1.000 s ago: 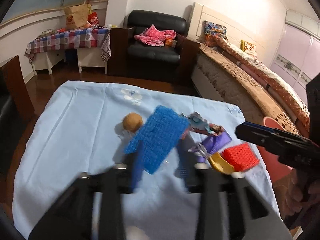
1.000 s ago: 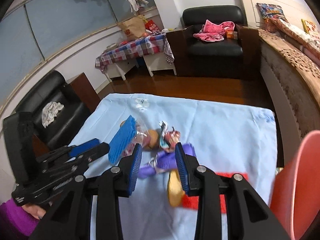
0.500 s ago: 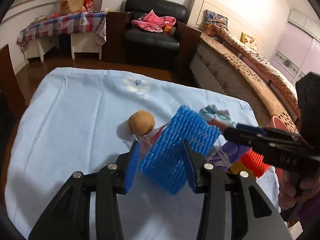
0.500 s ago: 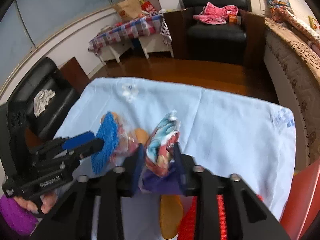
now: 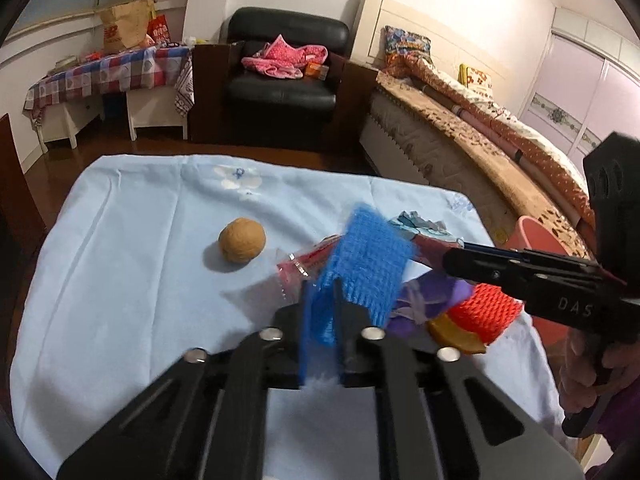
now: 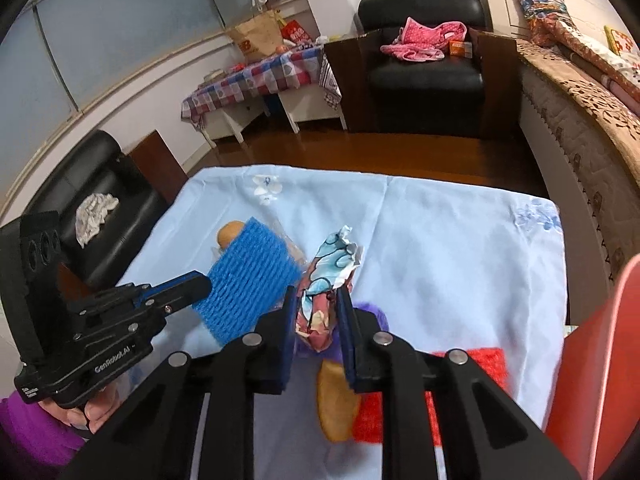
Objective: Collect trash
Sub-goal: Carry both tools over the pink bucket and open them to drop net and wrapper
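Observation:
My left gripper (image 5: 322,300) is shut on a blue foam net sleeve (image 5: 368,260), held tilted above the blue tablecloth (image 5: 120,260). In the right wrist view that sleeve (image 6: 248,280) sticks out of the left gripper (image 6: 202,284) on the left. The jaws of my right gripper (image 6: 316,304) are closing, and its pads press a crumpled colourful wrapper (image 6: 334,264) standing upright between them. On the cloth under both lie a purple wrapper (image 5: 432,300), a red foam net (image 5: 486,312), an orange peel piece (image 6: 336,404) and a clear red-printed wrapper (image 5: 304,266).
A round brown ball (image 5: 242,239) lies alone left of the pile. A pink bin (image 6: 600,360) stands off the table's right edge. Beyond the table are a black armchair (image 5: 280,92), a bed (image 5: 480,128) and a checked side table (image 5: 100,76).
The left jaws, wide around the blue net before, have shut on it. The right jaws narrowed from open to pressing the colourful wrapper, which now stands up off the pile.

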Demonstrator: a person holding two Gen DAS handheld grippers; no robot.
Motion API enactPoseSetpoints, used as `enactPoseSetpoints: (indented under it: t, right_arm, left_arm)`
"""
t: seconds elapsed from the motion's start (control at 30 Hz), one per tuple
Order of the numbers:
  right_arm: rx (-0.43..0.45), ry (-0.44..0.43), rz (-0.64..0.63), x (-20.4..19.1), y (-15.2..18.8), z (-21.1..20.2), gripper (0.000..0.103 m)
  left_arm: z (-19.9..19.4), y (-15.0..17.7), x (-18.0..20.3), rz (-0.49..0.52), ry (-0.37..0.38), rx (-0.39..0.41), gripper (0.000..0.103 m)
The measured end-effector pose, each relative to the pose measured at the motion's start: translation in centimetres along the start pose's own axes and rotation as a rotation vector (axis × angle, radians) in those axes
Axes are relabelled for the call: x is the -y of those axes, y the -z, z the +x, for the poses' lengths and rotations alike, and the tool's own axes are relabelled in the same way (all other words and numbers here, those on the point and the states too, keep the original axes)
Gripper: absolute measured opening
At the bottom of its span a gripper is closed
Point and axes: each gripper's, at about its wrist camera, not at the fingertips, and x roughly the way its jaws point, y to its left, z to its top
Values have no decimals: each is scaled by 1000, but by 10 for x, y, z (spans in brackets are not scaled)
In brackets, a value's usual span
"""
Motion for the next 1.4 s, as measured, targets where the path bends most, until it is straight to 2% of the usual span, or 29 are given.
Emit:
enactPoseSetpoints:
  t: [0.3,0.5,0.73,1.0,1.4]
  right_arm:
    - [63,-30,33,4,16,-45,18]
    - [116,-28,72,14,26,-80,18]
    - [175,53,113,36,43,-122,19]
    - [212,155,207,83,67,-157,19]
    - [250,256,313,140,91,-187,19]
  left_arm:
    - [-35,3,18,14,8,44,4]
    - [-54,1,42,32,47,68,4]
    - [-55,0,83,72,103,61,4]
    - [-43,-7,138,134,166,49,4]
    - [-19,-18,213,230,228,27,4]
